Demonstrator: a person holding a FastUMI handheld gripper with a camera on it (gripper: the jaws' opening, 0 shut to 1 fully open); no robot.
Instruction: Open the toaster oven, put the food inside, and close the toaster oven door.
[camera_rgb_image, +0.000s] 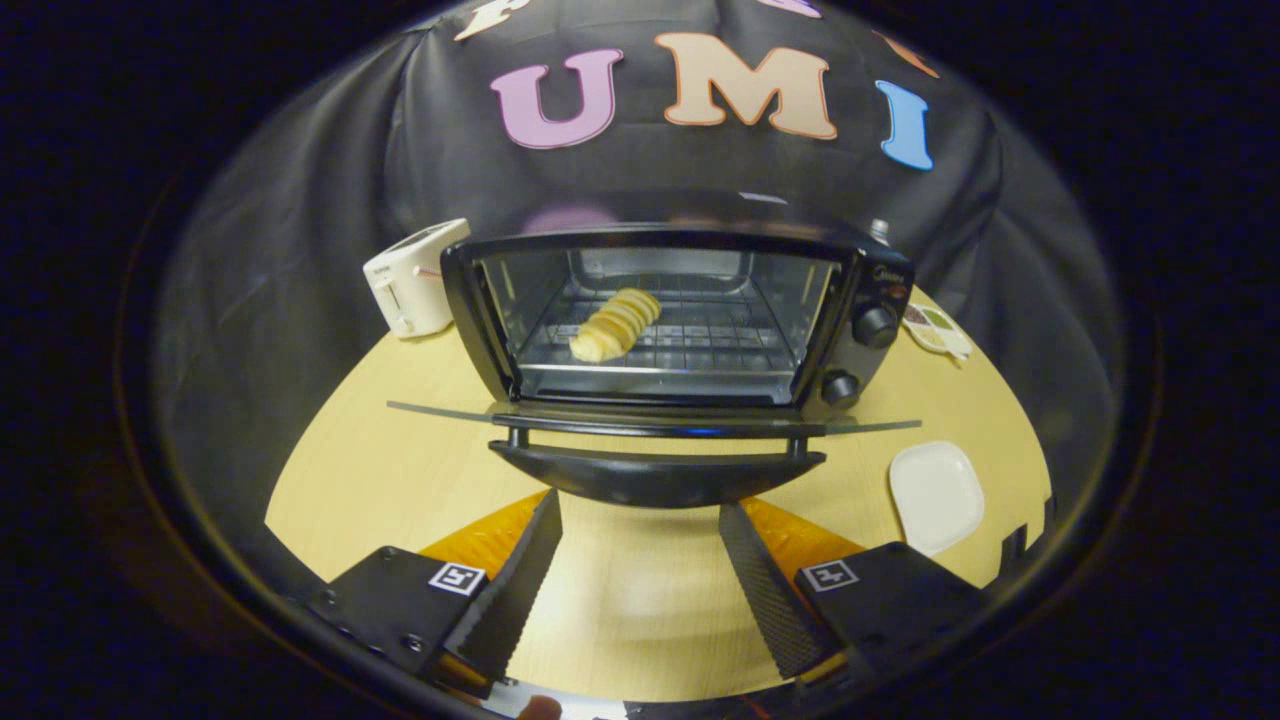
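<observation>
A black toaster oven stands on the wooden table straight ahead of the fingers. Its glass door hangs fully down and flat, with the dark handle at its front edge just beyond the fingertips. Inside, on the wire rack, lies a pale ridged piece of food toward the left. My gripper is open, with bare table between its fingers, and sits slightly below and in front of the door handle without touching it.
A white toaster stands left of the oven near the cloth wall. A small white plate lies on the table to the right of the door. A flat card or dish with coloured patches sits behind the oven's right side.
</observation>
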